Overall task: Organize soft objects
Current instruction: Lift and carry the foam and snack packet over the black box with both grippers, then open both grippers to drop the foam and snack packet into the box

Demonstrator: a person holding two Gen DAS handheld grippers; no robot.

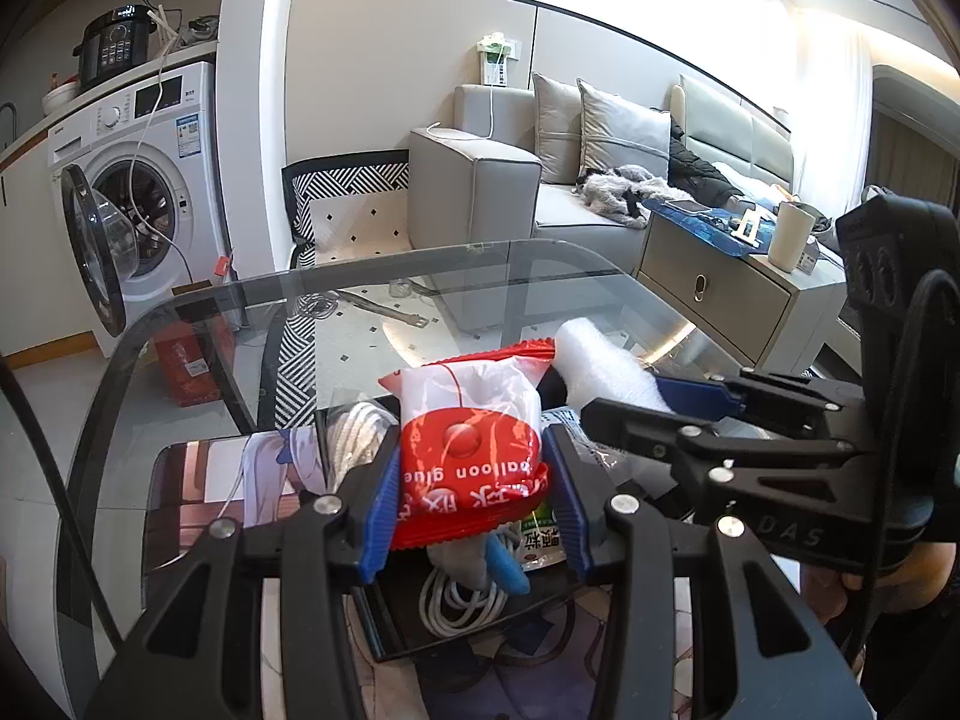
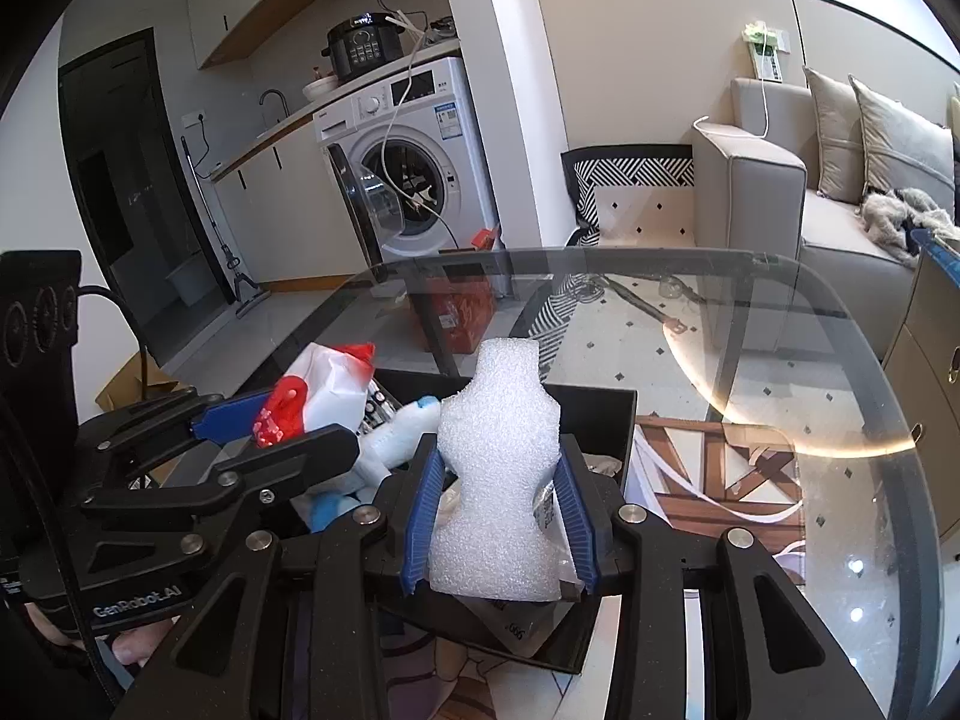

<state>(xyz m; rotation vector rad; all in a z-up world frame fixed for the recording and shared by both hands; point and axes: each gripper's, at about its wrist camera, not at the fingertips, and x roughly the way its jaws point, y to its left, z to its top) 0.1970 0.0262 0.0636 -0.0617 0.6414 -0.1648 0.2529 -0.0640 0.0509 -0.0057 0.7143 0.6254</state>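
Left gripper (image 1: 471,480) clamps balloon glue packet (image 1: 471,420); right gripper (image 2: 498,516) (beside it) clamps foam piece (image 2: 498,480).

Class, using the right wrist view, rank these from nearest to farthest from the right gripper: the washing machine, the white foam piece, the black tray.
1. White foam piece, held between the right gripper's jaws.
2. Black tray, directly beneath on the glass table.
3. Washing machine, far back, left of centre.

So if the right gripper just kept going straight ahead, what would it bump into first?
Probably nothing soon. The right gripper holds a foam piece over the black tray; beyond lies only the glass table. Depth is hard to judge.
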